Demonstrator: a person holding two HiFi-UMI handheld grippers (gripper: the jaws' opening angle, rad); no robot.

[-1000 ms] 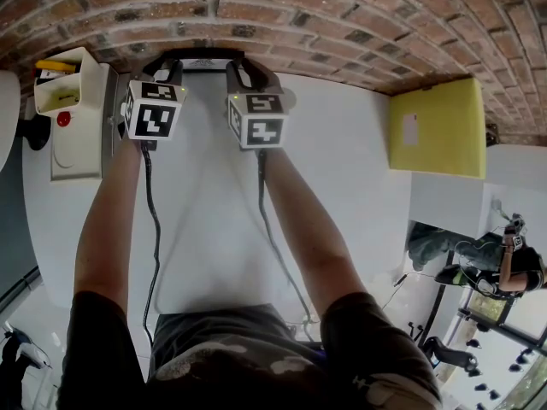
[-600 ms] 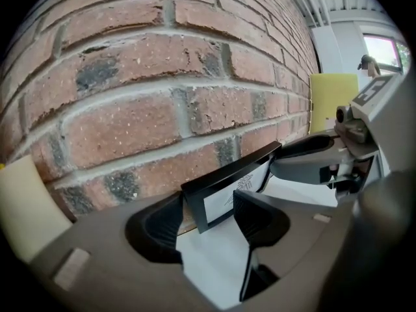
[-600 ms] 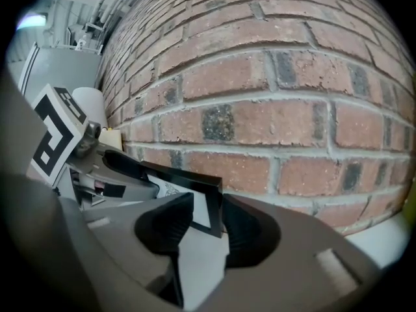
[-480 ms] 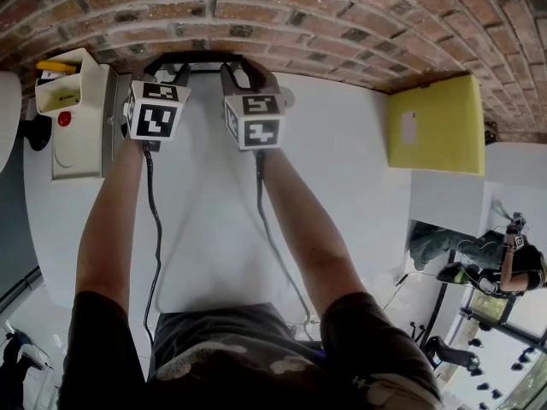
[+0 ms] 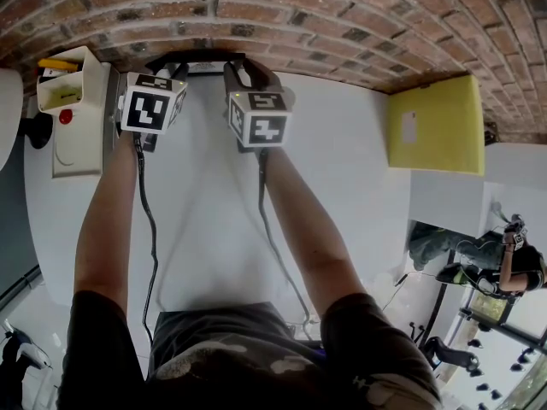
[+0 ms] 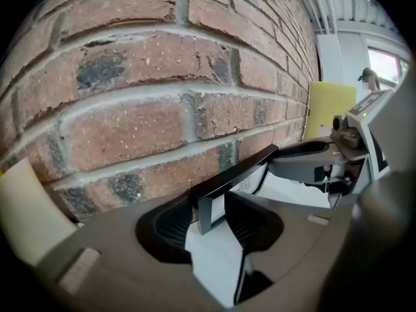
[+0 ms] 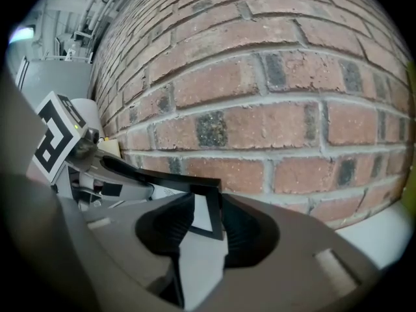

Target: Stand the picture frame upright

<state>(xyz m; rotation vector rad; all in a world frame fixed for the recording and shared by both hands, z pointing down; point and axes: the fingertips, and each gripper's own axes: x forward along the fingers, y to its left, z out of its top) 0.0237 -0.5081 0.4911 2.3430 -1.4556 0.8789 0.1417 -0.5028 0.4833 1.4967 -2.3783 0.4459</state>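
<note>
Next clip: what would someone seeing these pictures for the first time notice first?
The left gripper and right gripper each clamp one end of a black picture frame, close to the brick wall at the white table's far edge; their fingers have just been closing on it. A bright yellow box stands out to the right, by the same wall.

The left gripper point(image 6: 209, 214) view shows only the near corner of the picture frame point(image 6: 234, 174) whole. Its far end runs behind the right gripper point(image 7: 203, 218), and likewise the other way round (both pairs of jaws have just been closing and press on a corner). Print on the frame's sheet is too small to read. In the head view the grippers cover the frame, bar a dark strip at the wall. A distant person point(image 5: 504, 263) is too small to make out, and a white round thing point(image 5: 7, 118) is cut by the left edge.
</note>
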